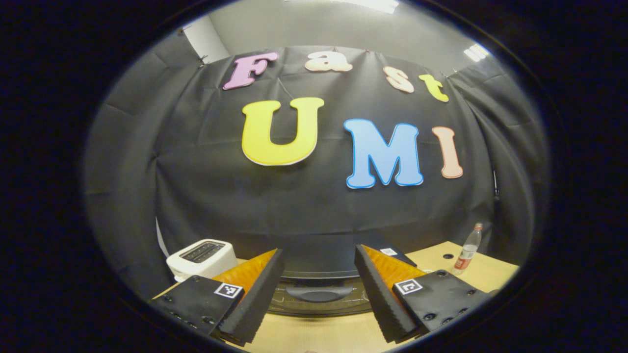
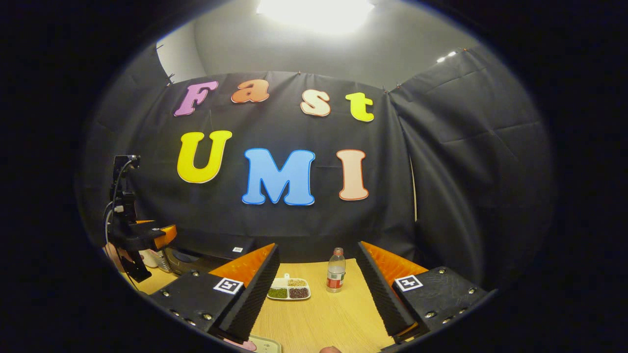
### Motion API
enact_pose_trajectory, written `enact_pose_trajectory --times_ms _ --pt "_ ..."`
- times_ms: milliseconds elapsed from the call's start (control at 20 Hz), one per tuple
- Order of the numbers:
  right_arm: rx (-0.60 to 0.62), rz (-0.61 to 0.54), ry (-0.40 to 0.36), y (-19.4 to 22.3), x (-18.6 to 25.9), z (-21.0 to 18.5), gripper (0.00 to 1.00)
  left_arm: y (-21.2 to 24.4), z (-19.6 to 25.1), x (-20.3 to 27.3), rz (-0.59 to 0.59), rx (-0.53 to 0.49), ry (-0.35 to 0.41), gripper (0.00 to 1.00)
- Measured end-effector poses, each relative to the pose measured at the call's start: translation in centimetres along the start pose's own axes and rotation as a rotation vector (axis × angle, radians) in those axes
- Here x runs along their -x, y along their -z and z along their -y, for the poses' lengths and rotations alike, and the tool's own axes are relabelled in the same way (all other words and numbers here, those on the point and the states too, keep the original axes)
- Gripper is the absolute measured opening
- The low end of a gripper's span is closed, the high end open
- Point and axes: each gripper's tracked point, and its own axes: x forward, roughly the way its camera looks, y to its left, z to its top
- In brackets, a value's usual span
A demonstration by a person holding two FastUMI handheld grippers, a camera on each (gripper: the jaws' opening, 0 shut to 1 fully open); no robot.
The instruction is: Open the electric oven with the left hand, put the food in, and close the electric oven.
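Left gripper (image 1: 318,289) hanging wide open, nothing between the fingers, aimed straight at the dark electric oven (image 1: 316,274) sitting on the light wooden table (image 1: 314,336) just ahead. Oven door looks shut, rounded handle (image 1: 316,294) right between the fingertips but not touched. White two-slot toaster (image 1: 201,257) off to the oven's left, clear plastic bottle with red label (image 1: 467,250) standing upright off to the right. Right gripper (image 2: 318,289) also spread wide, holding nothing, hovering over the same table. Small white divided tray of food (image 2: 288,289) with green, brown and tan portions lying between its fingers farther out, bottle just beside it. Left gripper and oven visible at far left there too.
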Motion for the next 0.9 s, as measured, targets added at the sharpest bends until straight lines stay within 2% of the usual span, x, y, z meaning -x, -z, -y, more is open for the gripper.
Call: enact_pose_trajectory --times_ms 50,450,550,600,800,900 --pt "0.004 -0.004 0.013 0.2 0.1 0.0 0.96 1.1 0.0 -0.9 -0.022 0.000 0.009 1.00" --pt "0.033 -0.030 0.085 1.1 0.4 0.2 0.97 7.1 0.0 -5.9 -0.129 -0.007 0.026 0.97" --pt "0.040 -0.039 0.091 1.3 0.5 0.3 0.97 8.0 -0.3 -6.5 -0.145 -0.017 0.016 0.94" --pt "0.043 -0.040 0.094 1.2 0.6 0.4 0.97 8.6 -0.3 -6.6 -0.155 -0.020 0.013 0.97" --pt "0.058 -0.036 0.098 1.1 0.8 0.7 0.96 9.3 -0.3 -6.6 -0.153 -0.045 0.008 1.00" --pt "0.056 -0.040 0.094 1.1 0.8 0.7 0.96 9.4 -0.3 -6.5 -0.149 -0.030 0.002 0.97"
